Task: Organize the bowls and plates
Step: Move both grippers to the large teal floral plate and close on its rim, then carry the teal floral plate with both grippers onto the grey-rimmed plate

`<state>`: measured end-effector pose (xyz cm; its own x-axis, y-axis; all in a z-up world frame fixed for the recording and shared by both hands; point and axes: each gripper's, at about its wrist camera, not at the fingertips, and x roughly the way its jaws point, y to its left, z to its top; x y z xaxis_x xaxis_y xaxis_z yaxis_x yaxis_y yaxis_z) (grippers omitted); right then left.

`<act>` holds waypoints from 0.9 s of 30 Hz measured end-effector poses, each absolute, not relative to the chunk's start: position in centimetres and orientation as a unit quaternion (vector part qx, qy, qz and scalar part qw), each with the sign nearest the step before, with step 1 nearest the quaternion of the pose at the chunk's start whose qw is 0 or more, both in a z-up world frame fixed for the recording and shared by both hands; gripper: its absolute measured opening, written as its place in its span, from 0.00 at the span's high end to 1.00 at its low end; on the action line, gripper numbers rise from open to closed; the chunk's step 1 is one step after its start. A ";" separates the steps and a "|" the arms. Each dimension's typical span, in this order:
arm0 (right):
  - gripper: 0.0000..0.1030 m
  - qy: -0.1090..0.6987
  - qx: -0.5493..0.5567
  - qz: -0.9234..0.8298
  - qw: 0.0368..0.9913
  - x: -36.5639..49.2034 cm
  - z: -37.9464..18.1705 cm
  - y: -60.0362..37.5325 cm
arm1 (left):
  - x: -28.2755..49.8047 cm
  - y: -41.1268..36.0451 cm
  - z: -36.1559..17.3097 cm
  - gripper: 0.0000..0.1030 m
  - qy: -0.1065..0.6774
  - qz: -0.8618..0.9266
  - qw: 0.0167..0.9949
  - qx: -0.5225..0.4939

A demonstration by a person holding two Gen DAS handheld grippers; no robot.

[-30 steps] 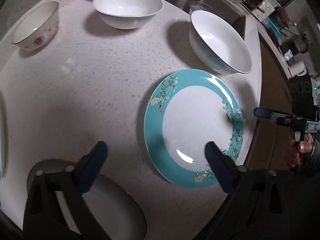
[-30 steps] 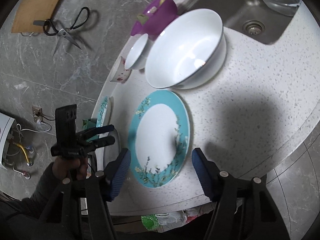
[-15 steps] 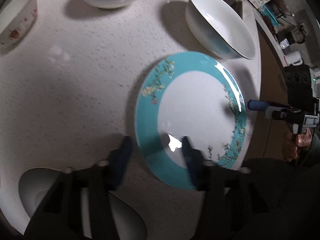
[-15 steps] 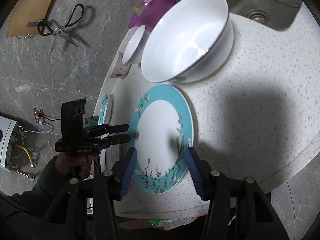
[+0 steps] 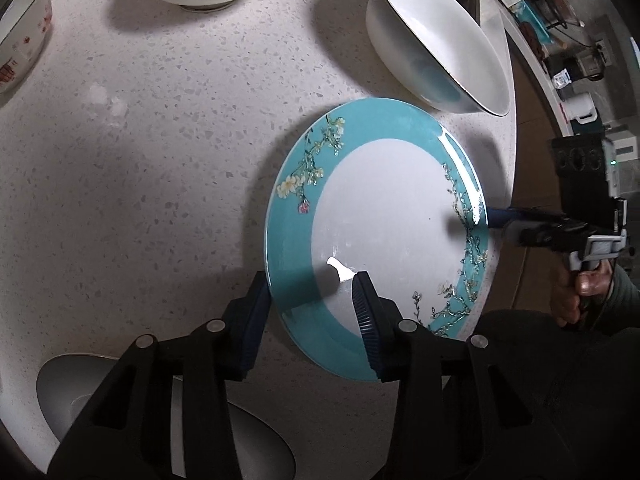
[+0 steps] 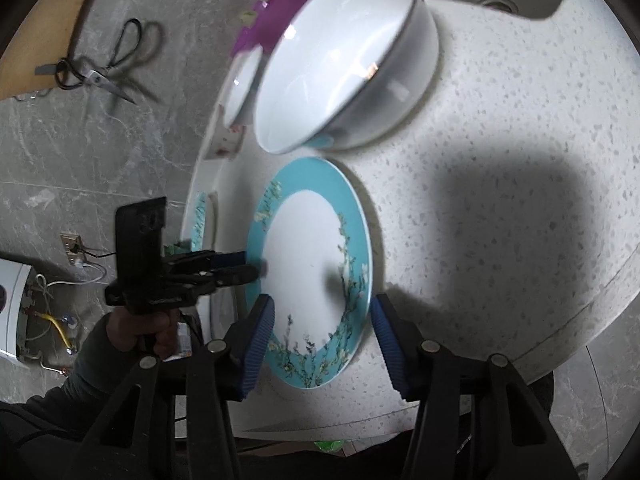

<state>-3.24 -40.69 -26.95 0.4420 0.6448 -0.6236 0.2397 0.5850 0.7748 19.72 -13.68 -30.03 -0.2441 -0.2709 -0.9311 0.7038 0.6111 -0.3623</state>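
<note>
So far nothing is stacked: my left gripper (image 5: 312, 292) has clamped the plate (image 5: 384, 216) rim, lower centre of frame; my right gripper (image 6: 322, 320) has just been narrowing, still unclamped around its near edge. 3 bowls (image 5: 436, 36) wait above.

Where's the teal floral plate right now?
The teal plate lies on the speckled counter at its edge, just in front of the large white bowl. The left claw straddles its near rim.
</note>
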 end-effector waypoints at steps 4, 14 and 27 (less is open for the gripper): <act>0.52 0.506 0.444 0.137 0.727 -3.0 -27.2 -40.6 | 20.0 -13.6 -29.7 0.63 0.674 -0.413 0.589 0.166; 0.81 0.518 0.444 0.105 0.724 -2.5 -27.6 -41.4 | 20.9 -13.4 -29.4 0.76 0.674 -0.383 0.606 0.180; 0.90 0.532 0.446 0.079 0.716 -2.2 -27.5 -41.6 | 21.9 -12.5 -28.7 0.83 0.677 -0.376 0.607 0.179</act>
<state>-2.21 -41.59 -27.49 0.4221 0.5866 -0.6912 0.3618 0.5901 0.7217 21.85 -12.46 -28.75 -0.1985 -0.2149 -0.9563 0.6989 0.6530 -0.2918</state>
